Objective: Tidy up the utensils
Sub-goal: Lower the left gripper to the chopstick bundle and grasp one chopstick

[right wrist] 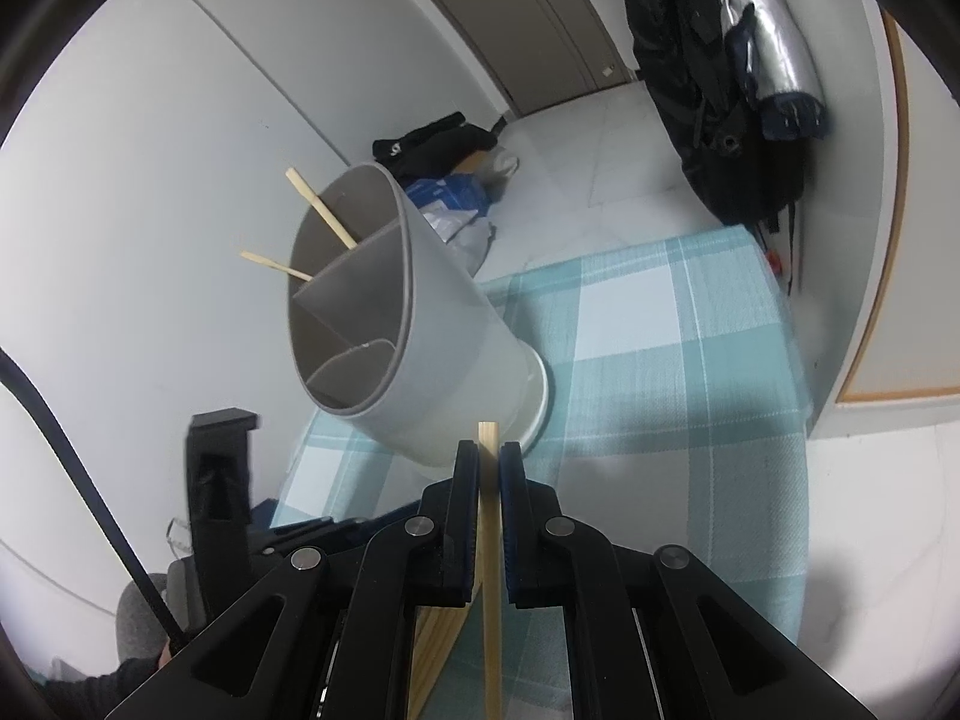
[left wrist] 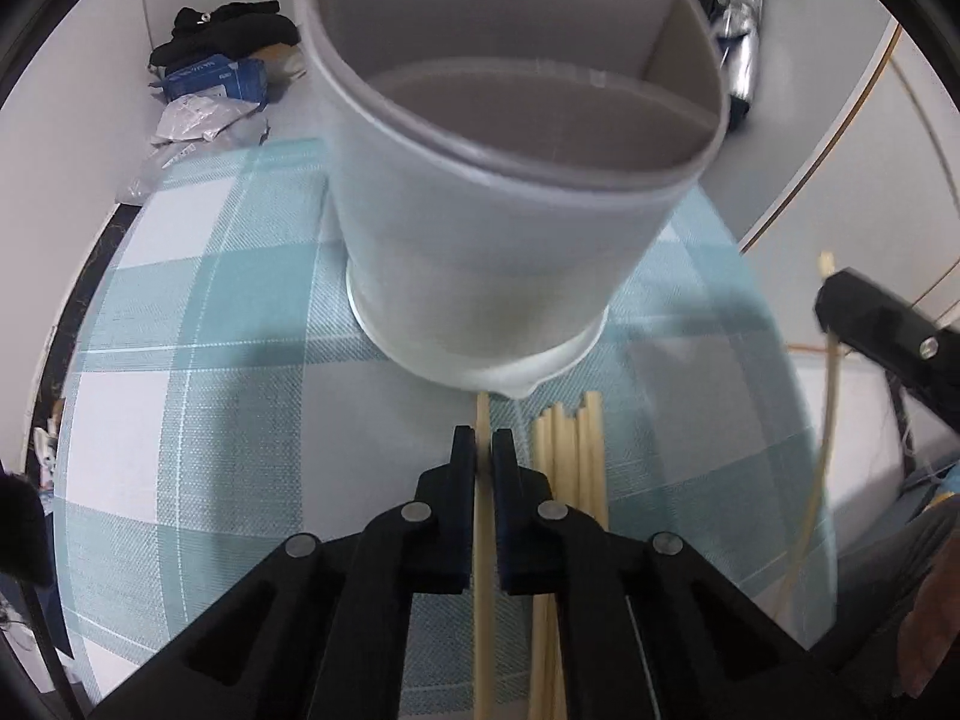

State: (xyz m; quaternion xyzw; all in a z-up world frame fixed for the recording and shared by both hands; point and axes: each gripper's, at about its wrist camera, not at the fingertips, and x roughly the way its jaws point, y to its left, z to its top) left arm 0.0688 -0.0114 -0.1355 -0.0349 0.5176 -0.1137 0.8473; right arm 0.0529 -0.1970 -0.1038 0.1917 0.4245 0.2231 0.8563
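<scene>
- While both of my grippers grip a chopstick each, the relation that counts is where the holder [left wrist: 492, 222] stands from the tips: straight ahead of my left gripper [left wrist: 483, 450] and above it, its base just past the far end of the stick I pinch.
- My left jaws are drawn narrow onto a single chopstick [left wrist: 483, 570], which runs between the pads with its long axis along my fingers, pointing at the holder's base. It seems to lie on the checked cloth [left wrist: 240, 360] and not yet be lifted, though I cannot be sure.
- Just to the right of that stick lies the loose bundle of chopsticks [left wrist: 567, 462], parallel to it, on the cloth, partly under my right-hand finger.
- My right gripper [right wrist: 489, 456] is clamped narrow on its own chopstick [right wrist: 491, 540], whose end pokes out just beyond the pads, aimed at the holder's lower wall.
- In the right wrist view the holder's open mouth sits up and to the left of those tips, divided into compartments; two chopsticks [right wrist: 321, 210] already lean out of the far one.
- I judge my right hand nearer to a drop: its stick is clear of the table.
- My left wrist tips steeply down at the table; my right is pitched less steeply.
</scene>
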